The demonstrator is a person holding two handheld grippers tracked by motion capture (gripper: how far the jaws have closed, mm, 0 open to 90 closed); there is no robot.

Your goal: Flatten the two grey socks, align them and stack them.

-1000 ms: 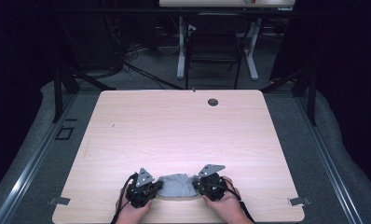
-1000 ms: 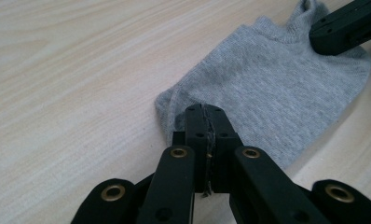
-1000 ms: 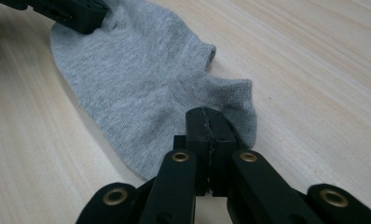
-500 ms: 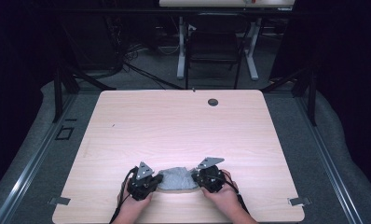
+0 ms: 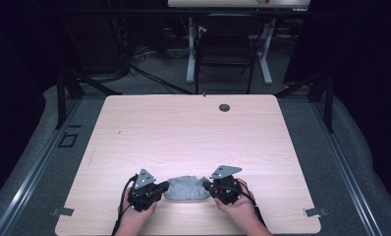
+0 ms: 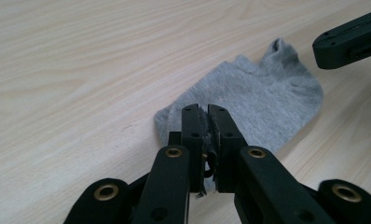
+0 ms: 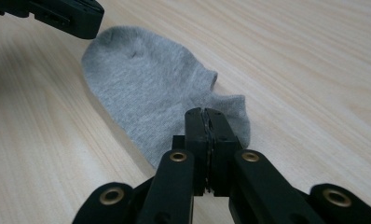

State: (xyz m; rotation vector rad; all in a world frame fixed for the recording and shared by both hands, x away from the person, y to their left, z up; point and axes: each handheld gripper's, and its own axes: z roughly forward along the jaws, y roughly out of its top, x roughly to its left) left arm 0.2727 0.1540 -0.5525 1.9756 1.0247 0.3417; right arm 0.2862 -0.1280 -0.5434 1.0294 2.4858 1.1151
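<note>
We hold the left gripper (image 5: 160, 187) at the left end of a small grey knitted ankle sock (image 5: 186, 188), its black jaws standing a thin slit apart; they have just been opening, and in the left gripper view (image 6: 204, 122) a frayed bit of grey cloth sits in the slit between them, though we cannot tell whether the pads still press on it. Our right gripper (image 5: 207, 186) is at the sock's other end. In the right gripper view (image 7: 206, 122) its jaws stand pressed almost together over the sock's (image 7: 151, 88) cuff end, having just begun to open, and we cannot tell whether any cloth is caught between them.

The sock (image 6: 256, 95) lies flat on the pale wood-grain desk (image 5: 183, 132), close to the desk's near edge and about midway along it, stretched between the two grippers. Both our hands rest at that near edge, a black cable trailing from each gripper. Near the far edge, right of the middle, sits a small round dark cable hole (image 5: 224, 107).
</note>
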